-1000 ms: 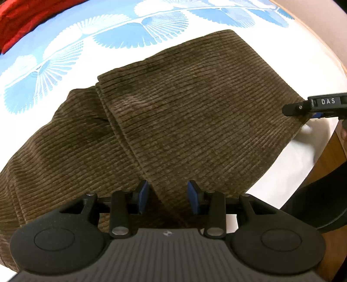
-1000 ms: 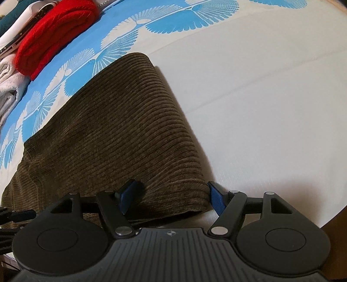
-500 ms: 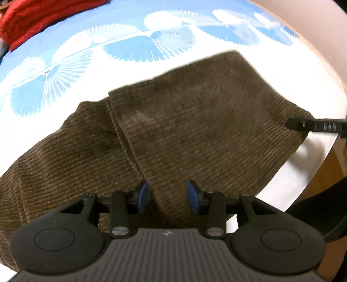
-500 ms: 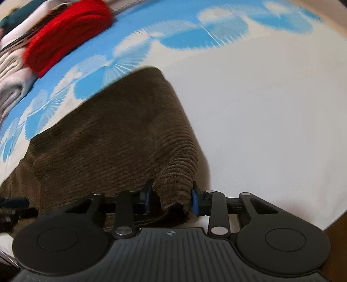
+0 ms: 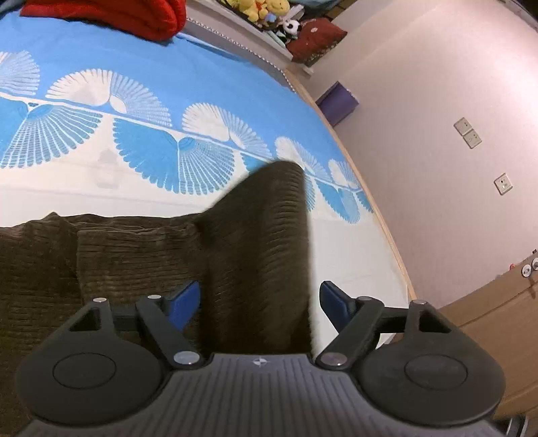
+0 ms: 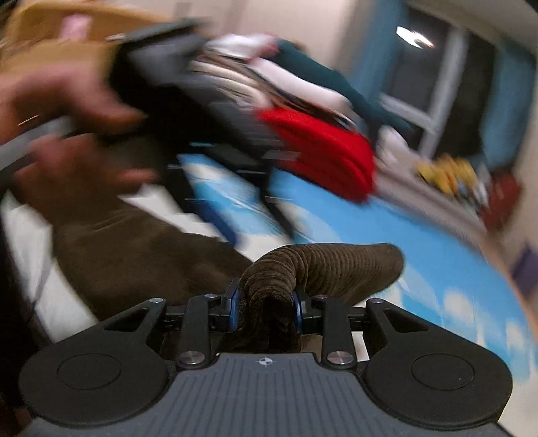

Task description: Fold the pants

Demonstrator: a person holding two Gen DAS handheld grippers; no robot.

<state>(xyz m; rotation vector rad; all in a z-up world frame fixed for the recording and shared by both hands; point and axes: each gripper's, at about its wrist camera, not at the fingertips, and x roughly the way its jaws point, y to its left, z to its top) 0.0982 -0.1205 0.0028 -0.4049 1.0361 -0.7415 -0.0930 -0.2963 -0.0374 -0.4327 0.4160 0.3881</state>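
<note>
Looking along my left gripper (image 5: pixel 259 302), I see its blue pads (image 5: pixel 183 302) spread wide, with a raised strip of the brown corduroy pants (image 5: pixel 259 252) running up between them; the cloth sits close to the left pad and clear of the right one, so nothing is pinched there. To the left of that strip the rest of the pants lies bunched in low folds on the bed sheet (image 5: pixel 168 84), which is blue with white fan shapes on the far side of the pants and plain white beside them. A red folded cloth (image 5: pixel 111 13) rests at the far edge of the sheet, well apart from the pants. On the other side, my right gripper (image 6: pixel 265 311) has its pads pressed together on a thick bunch of the pants (image 6: pixel 289 272), which bulges up over the fingertips and curls away to the right above the sheet (image 6: pixel 336 228). This view is badly smeared; a blurred hand (image 6: pixel 67 134) shows left of the pants, and more brown cloth lies below it on the sheet.
</note>
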